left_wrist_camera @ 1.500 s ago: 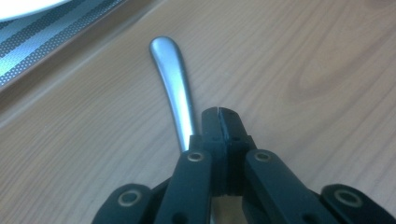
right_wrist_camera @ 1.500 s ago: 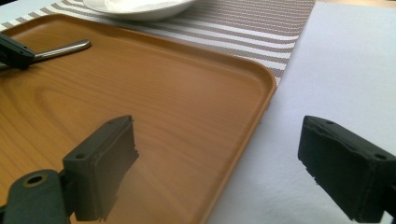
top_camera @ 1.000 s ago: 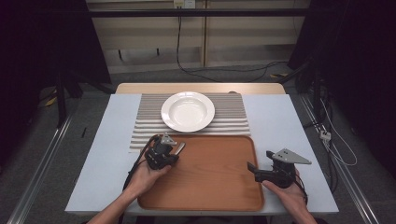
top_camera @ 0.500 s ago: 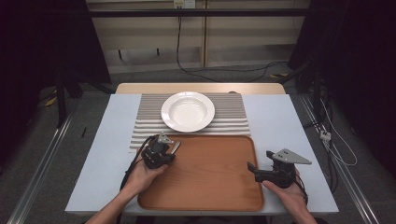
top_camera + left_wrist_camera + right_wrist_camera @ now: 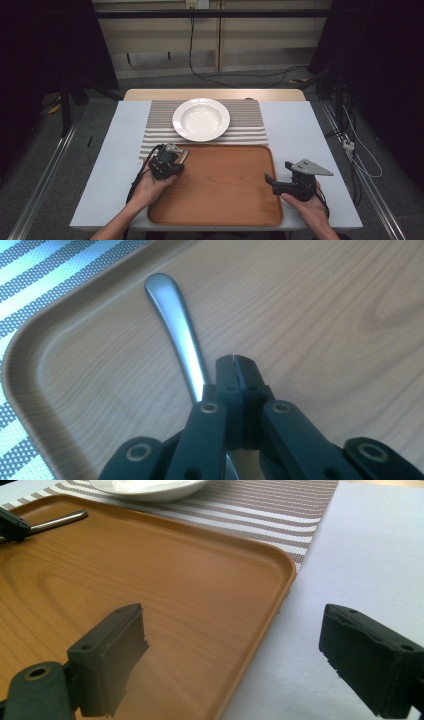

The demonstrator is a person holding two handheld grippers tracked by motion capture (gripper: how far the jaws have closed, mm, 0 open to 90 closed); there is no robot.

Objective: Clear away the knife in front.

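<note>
On the near-left corner of the tray: a brushed-metal utensil handle (image 5: 176,325) lies flat on the wood, its rounded end pointing toward the far-left rim; the working end is hidden beneath the gripper.

Left gripper (image 5: 234,360): jaws pressed together, tips meeting. The handle runs just beside and under them — whether it is pinched or merely alongside, I cannot tell. In the high view this gripper (image 5: 170,161) sits over the tray's far-left corner.

Left hand (image 5: 150,187): reaches in from the near edge, forearm angled right, wrist low so the jaws slope down toward the wood — probably to get under a thin, flat piece.

Rectangular brown wooden tray (image 5: 220,212): centred near the person, likely a staging surface for the utensil.

Round white ceramic plate (image 5: 201,119): empty, on the grey-and-white striped placemat (image 5: 250,120), just beyond the tray.

Right gripper (image 5: 230,655): jaws spread wide, nothing between them, straddling the tray's right rim.

Right hand (image 5: 307,205): rests on the pale table (image 5: 295,125) at the near right — apparently waiting.
</note>
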